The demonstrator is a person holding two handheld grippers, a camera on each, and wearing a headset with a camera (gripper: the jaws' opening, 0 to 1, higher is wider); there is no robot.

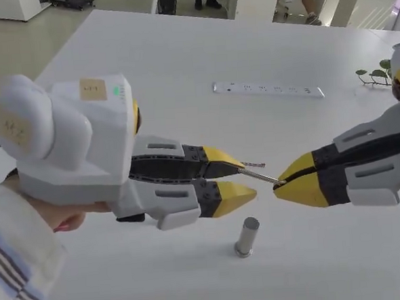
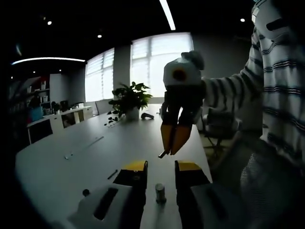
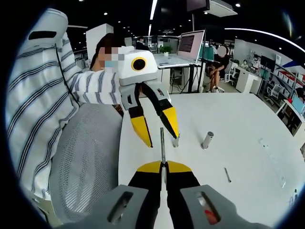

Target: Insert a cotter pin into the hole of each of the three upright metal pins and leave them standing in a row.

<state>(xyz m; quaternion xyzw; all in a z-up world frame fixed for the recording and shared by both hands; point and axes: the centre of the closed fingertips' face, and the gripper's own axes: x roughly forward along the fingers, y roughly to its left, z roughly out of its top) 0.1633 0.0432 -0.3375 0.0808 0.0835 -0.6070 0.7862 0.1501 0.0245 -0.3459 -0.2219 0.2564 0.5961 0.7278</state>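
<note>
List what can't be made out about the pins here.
- Head view: cross-hole in the short upright silver metal pin, too small to see.
- Head view: far end of the thin steel rod in the right gripper meets the left gripper's upper yellow tong; contact unclear.
- Right gripper view: one grey upright pin partly hidden behind a yellow tong.

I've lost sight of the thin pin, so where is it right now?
In the head view the thin pin is clamped in the right gripper, held in the air pointing at the open left gripper, near the upright metal pin.
</note>
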